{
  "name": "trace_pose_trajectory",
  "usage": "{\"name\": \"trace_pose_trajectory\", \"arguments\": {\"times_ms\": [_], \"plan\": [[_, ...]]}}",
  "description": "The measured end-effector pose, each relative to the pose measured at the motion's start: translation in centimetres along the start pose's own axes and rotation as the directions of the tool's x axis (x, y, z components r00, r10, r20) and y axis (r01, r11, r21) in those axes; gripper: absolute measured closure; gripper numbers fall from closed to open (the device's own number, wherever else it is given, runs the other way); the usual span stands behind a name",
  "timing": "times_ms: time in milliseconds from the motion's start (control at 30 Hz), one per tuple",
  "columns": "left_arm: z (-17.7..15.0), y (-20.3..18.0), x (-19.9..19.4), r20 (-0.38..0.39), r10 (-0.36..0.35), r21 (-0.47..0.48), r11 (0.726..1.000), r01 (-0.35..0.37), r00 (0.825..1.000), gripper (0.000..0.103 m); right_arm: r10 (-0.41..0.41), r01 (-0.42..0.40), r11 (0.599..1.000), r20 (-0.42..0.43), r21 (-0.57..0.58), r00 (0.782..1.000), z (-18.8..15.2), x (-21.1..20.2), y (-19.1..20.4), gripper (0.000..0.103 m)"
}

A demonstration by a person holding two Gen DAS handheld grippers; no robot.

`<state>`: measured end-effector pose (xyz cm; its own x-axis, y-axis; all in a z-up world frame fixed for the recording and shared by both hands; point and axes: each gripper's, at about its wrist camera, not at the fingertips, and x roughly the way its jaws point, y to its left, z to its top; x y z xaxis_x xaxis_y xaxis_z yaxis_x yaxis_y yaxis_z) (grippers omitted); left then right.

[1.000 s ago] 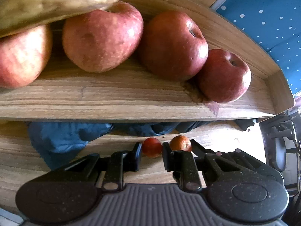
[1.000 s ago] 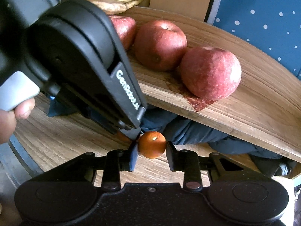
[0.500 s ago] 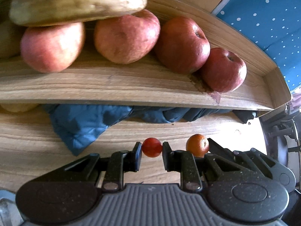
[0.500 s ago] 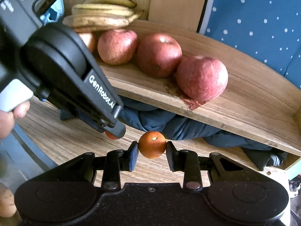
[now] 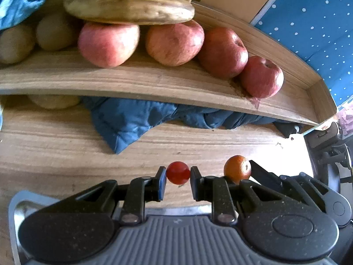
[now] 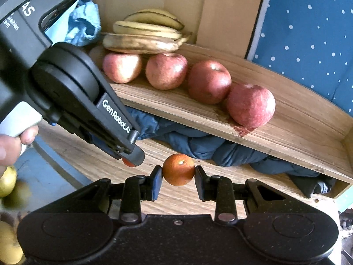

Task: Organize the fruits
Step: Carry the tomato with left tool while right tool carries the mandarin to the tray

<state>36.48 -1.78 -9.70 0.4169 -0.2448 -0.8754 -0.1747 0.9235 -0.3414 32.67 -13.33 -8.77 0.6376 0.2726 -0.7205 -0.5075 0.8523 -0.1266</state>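
My left gripper [image 5: 177, 174] is shut on a small red fruit [image 5: 178, 172], held above the lower wooden board [image 5: 55, 150]. My right gripper [image 6: 178, 173] is shut on a small orange citrus fruit [image 6: 178, 169], which also shows at the right in the left wrist view as the orange fruit [image 5: 237, 168]. The left gripper [image 6: 132, 158] crosses the right wrist view from the left, held by a hand [image 6: 13, 143]. On the upper wooden shelf [image 5: 154, 84] sit several red apples [image 5: 221, 52], with bananas [image 5: 128, 10] stacked above the left ones.
A crumpled blue cloth [image 5: 132, 119] lies under the shelf on the lower board. Brownish round fruits [image 5: 55, 33] sit at the shelf's left end. Yellow-green fruits [image 6: 6, 181] lie at the lower left of the right wrist view. A blue dotted fabric [image 6: 308, 33] hangs behind the shelf.
Both grippers have pulled back and risen from the shelf, each keeping its small fruit. More of the shelf, the bananas and the lower board have come into view.
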Motion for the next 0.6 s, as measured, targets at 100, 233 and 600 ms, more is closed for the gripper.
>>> {"name": "trace_pose_trajectory", "arguments": {"times_ms": [100,233,600], "plan": [[-0.7,0.6,-0.6,-0.001,0.005,-0.006,1.000,-0.005,1.000,0.078,0.007,-0.007,1.000,0.007,-0.008,1.000,-0.3,-0.7,0.5,0.070],[-1.7,0.8,-1.2,-0.006,0.009,-0.010,1.000,-0.009,1.000,0.078,0.011,-0.011,1.000,0.012,-0.014,1.000,-0.6,-1.5,0.9,0.070],[-3.2,0.6,-1.8,-0.022,0.006,-0.002,1.000,-0.006,1.000,0.078,0.026,-0.025,0.999,0.006,-0.027,1.000,-1.9,-3.2,1.9,0.070]]}}
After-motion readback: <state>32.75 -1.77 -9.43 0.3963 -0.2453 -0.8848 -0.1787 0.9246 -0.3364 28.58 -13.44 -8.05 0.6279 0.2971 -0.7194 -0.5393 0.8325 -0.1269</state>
